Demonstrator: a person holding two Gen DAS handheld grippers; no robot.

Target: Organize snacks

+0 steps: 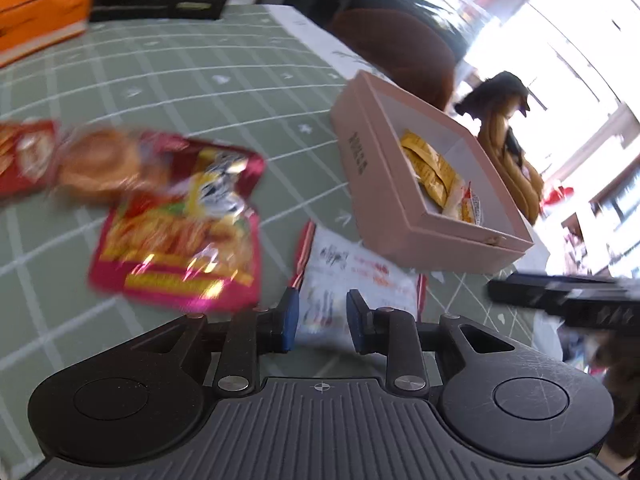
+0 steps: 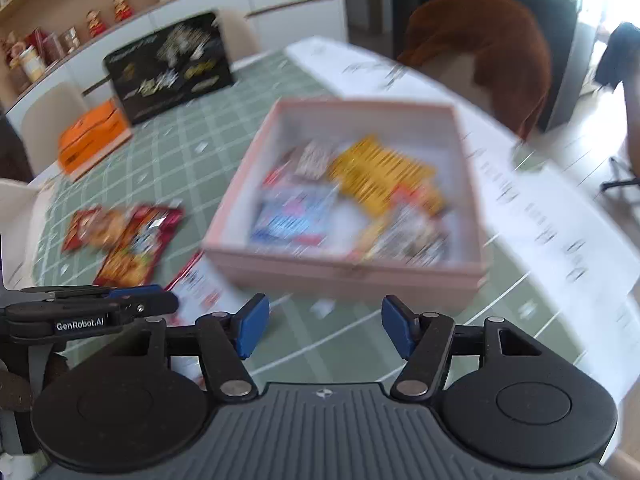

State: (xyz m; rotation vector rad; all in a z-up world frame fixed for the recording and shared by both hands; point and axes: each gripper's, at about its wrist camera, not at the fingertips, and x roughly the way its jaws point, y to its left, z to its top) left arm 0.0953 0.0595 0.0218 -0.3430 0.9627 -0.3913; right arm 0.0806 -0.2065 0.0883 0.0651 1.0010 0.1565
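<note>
On a table [image 1: 168, 80] covered with a green checked cloth stands a shallow pink box [image 1: 404, 200], open at the top, with snack packets already inside it: a yellow packet [image 2: 380, 176], a blue and white packet [image 2: 296, 216] and several others that are too blurred to tell apart. Outside the box, to its left, lie more snacks: a red packet with a noodle picture [image 1: 180, 248], a round pastry in clear wrap [image 1: 108, 168] just beyond it, and a smaller red packet [image 1: 24, 156] at the far left edge. A white packet with red edges [image 1: 356, 280] lies flat against the near wall of the box. The left gripper [image 1: 322, 316] hangs over that white packet with its blue pads narrowly apart and nothing pinched between them. The right gripper [image 2: 324, 328] is in front of the box with its jaws half open and empty, only bare cloth showing between them. At the far end of the table sit an orange box [image 2: 92, 136] and a black box with gold lettering [image 2: 172, 64], and a brown chair back [image 2: 492, 52] stands beyond the table.
</note>
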